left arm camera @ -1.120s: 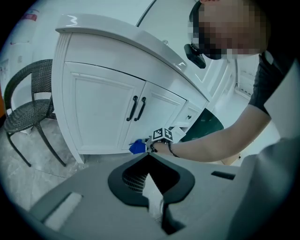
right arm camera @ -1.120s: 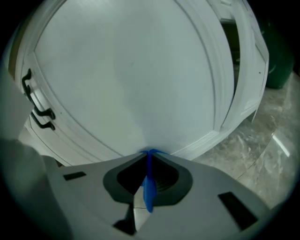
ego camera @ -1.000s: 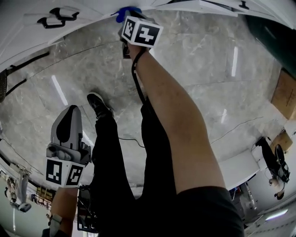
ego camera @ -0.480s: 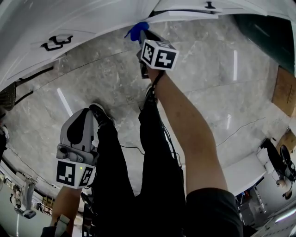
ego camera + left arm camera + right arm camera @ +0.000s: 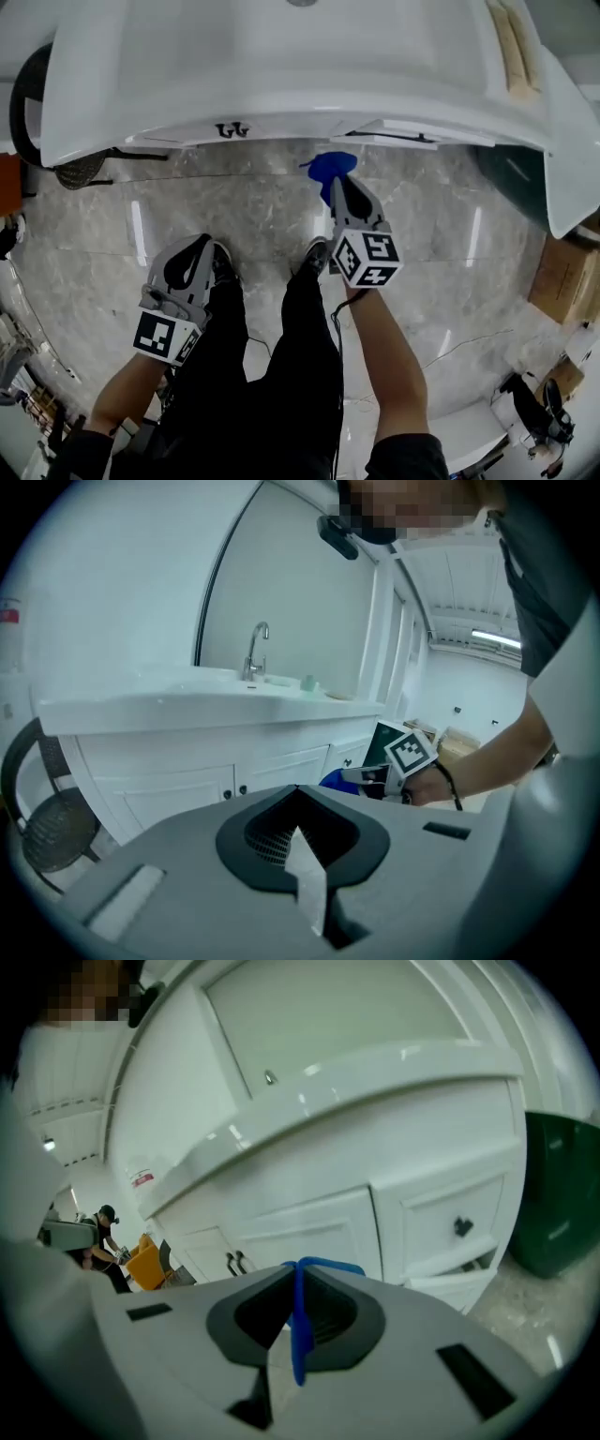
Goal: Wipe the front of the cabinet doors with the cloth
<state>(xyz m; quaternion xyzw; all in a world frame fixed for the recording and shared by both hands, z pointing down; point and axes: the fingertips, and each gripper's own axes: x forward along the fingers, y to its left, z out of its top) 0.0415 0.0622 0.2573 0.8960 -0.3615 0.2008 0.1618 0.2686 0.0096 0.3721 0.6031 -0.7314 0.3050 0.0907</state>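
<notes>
A blue cloth (image 5: 329, 167) is pinched in my right gripper (image 5: 341, 190), which is shut on it and held a little in front of the white cabinet doors (image 5: 281, 134) under the sink counter (image 5: 281, 66). In the right gripper view a thin fold of the cloth (image 5: 299, 1320) runs between the shut jaws, with the doors' black handles (image 5: 235, 1262) ahead. My left gripper (image 5: 190, 251) hangs lower left by my leg, shut and empty. The left gripper view shows the right gripper (image 5: 405, 762), the cloth (image 5: 336, 780) and the cabinet doors (image 5: 178, 785).
A dark green bin (image 5: 514, 171) stands right of the cabinet, beside a slightly open drawer (image 5: 450, 1241) with a black knob. A black wire chair (image 5: 73, 171) sits at the left. Cardboard boxes (image 5: 561, 278) lie far right. A faucet (image 5: 255, 651) stands on the counter.
The right gripper with the cloth has drawn back from the cabinet front and sits lower in the head view. The head view has swung so the counter top shows. The left gripper rose slightly.
</notes>
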